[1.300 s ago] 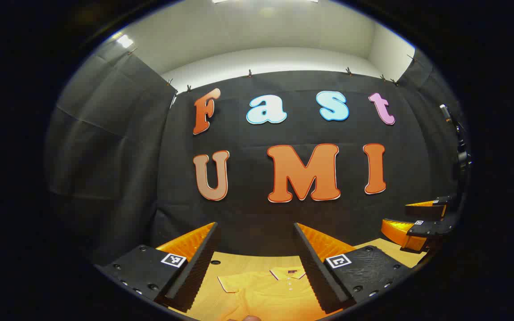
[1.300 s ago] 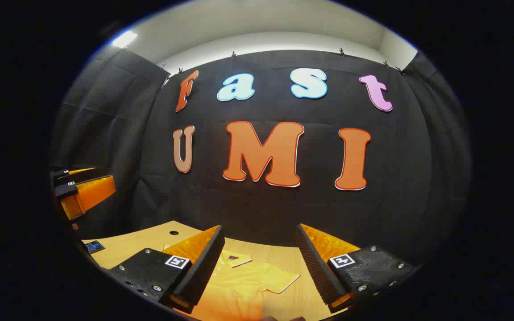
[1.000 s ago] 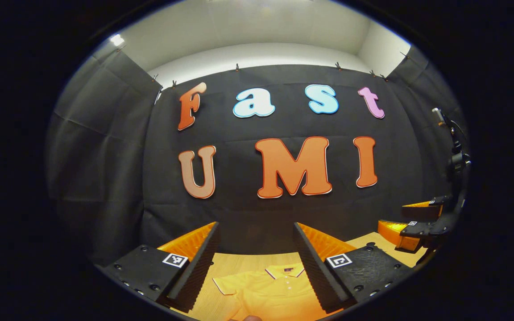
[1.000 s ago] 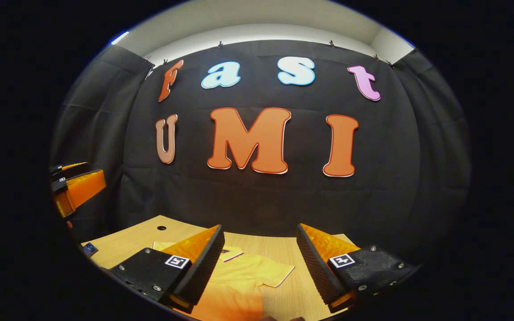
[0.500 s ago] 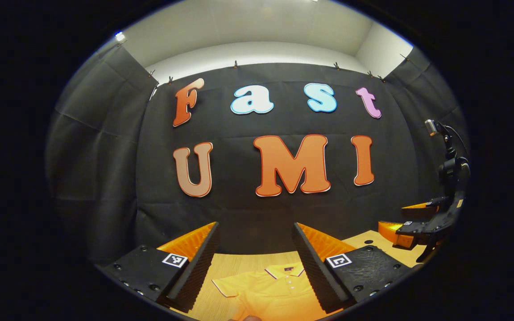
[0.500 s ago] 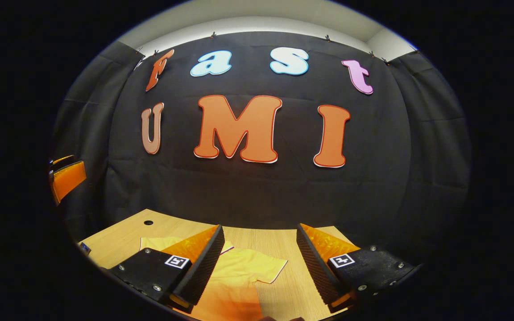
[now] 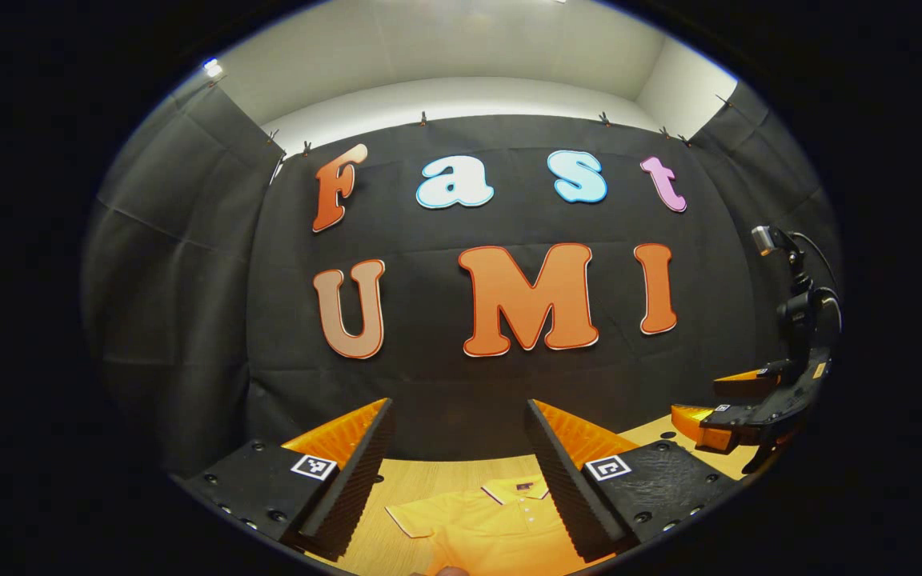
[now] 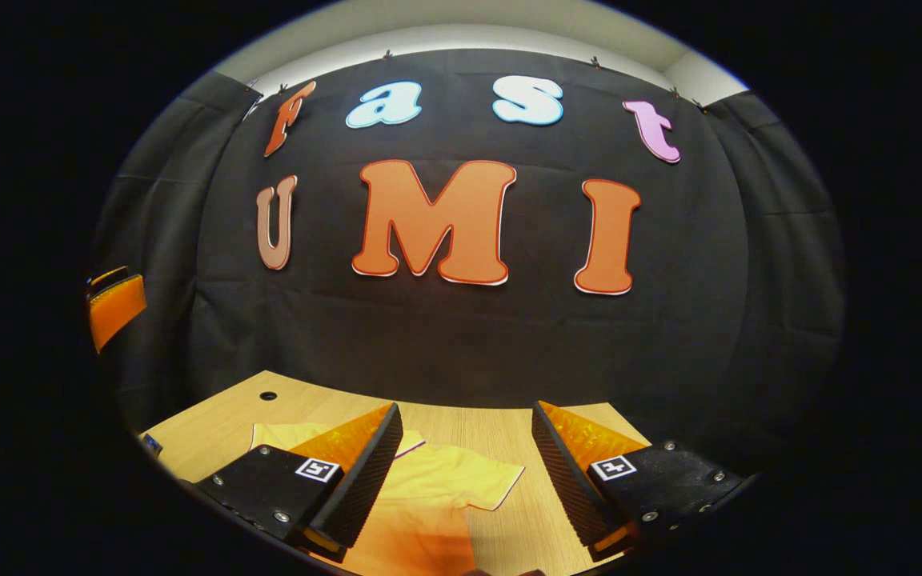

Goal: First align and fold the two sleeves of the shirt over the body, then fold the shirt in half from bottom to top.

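In the left gripper view your left gripper [image 7: 461, 472] hangs with fingers apart above the yellow shirt [image 7: 493, 528] on the table [image 7: 405, 488]; in the right gripper view your right gripper [image 8: 465, 472] gapes wide, one sleeve [image 8: 469, 484] between its fingers

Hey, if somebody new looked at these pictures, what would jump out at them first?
Probably the bright yellow short-sleeved polo shirt lying flat on the light wooden table, sleeves not yet folded. Next, the open left tongs framing its collar in the left gripper view, and the open right tongs over its sleeve in the right gripper view.
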Tool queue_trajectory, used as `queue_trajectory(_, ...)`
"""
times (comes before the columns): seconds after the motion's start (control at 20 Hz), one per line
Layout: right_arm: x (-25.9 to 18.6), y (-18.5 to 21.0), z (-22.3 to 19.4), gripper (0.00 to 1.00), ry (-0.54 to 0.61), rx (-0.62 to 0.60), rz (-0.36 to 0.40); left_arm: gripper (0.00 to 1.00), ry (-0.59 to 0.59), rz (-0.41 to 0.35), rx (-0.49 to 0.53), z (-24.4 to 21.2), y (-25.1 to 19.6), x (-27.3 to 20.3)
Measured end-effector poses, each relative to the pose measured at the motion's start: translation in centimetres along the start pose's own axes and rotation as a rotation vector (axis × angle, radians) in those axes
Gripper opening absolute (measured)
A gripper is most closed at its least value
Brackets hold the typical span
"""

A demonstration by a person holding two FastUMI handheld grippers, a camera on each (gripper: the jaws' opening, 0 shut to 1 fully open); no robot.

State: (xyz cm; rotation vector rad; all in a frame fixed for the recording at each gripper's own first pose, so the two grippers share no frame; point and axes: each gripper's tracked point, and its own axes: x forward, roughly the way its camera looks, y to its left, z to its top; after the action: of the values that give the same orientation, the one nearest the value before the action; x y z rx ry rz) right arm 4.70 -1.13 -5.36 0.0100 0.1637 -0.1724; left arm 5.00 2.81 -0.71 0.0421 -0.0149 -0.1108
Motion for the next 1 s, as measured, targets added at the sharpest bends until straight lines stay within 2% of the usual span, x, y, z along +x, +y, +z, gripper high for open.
queue_trajectory(0.4,4.3,-2.8,-4.1,0.98,0.147,0.008,-0.041,1.00,-0.019,0.034,0.032,1.0,0.8,-0.7)
queue_trajectory(0.7,8.6,-3.4,-11.3,0.98,0.413,0.095,-0.030,0.99,-0.011,0.098,0.062,1.2,2.3,-1.5)
queue_trajectory(1.0,12.1,-3.6,-17.4,0.98,0.668,0.087,-0.001,0.99,0.025,0.164,0.073,-0.1,3.4,-1.5)
